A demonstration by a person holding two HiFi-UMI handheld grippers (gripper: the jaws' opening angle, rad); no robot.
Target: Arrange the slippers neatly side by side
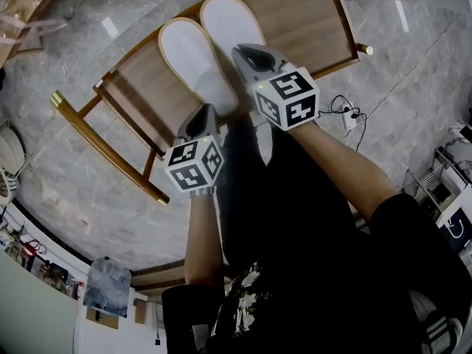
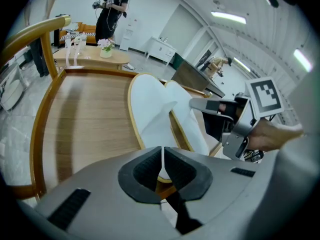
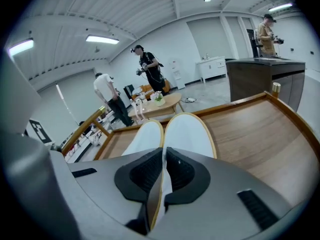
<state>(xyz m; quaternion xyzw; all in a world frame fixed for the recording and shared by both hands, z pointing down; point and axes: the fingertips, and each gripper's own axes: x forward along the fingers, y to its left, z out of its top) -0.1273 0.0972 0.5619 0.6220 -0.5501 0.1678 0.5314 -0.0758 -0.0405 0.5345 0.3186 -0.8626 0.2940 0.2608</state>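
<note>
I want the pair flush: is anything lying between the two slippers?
Nothing visible. The left slipper and right slipper lie edge to edge on the bench, touching along their sides.

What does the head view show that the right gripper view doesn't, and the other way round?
Only the head view: the person's arms and a power strip on the marble floor. Only the right gripper view: the right gripper with jaws closed on the right slipper at its heel edge, and people standing beyond a low table. Both: the left slipper and right slipper side by side on the wooden bench.
</note>
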